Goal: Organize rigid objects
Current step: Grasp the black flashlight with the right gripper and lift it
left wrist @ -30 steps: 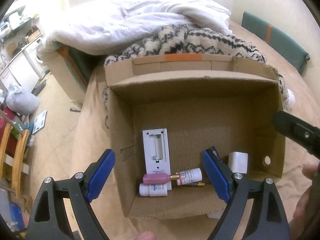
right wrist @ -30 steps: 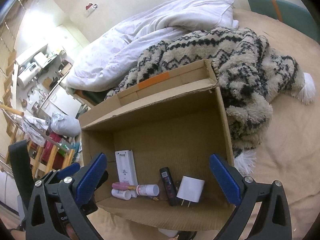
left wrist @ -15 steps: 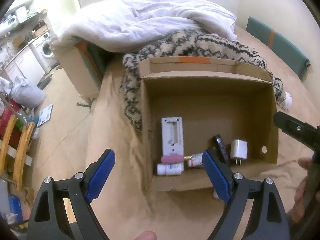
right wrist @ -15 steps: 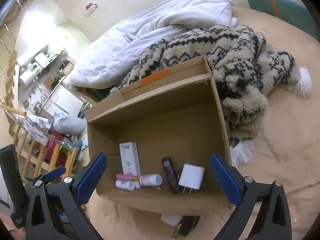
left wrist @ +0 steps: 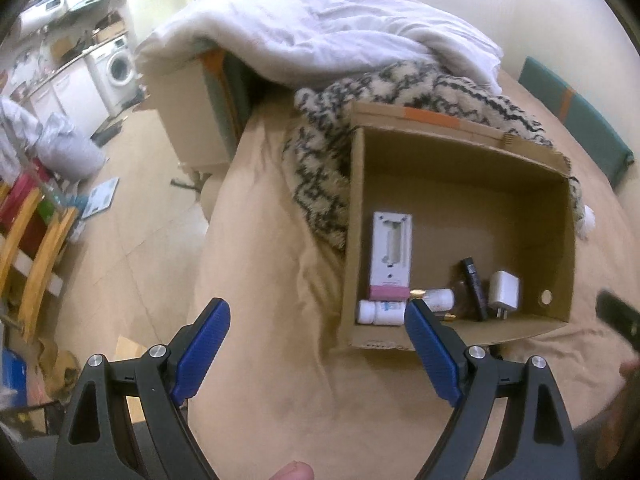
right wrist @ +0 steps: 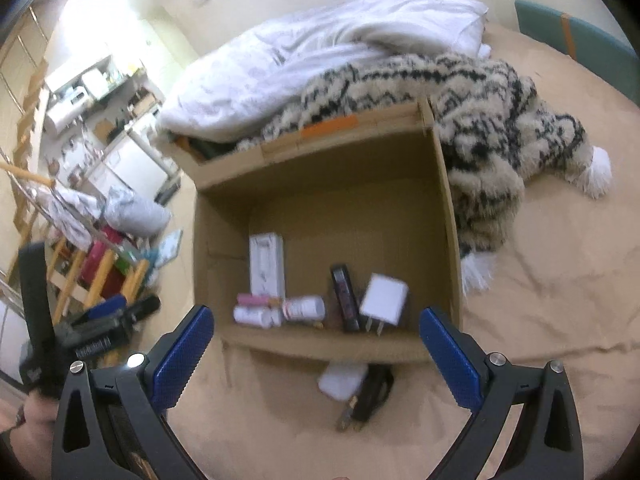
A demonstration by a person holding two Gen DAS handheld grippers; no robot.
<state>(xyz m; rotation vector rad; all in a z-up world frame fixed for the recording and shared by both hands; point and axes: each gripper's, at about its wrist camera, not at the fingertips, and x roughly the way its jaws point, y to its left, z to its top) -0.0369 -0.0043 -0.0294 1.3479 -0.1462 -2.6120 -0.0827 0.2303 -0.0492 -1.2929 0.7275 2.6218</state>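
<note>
Here we hold both blue-padded grippers, left (left wrist: 316,340) and right (right wrist: 316,344), spread wide and empty just before the open brown cardboard box (right wrist: 450,216); inside it, along its near wall, lies the white square charger plug (right wrist: 383,299).

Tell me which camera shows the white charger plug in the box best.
The left wrist view: the white charger plug is sharp there, prongs visible, beside the black stick. The right wrist view shows it larger but motion-blurred.
</note>
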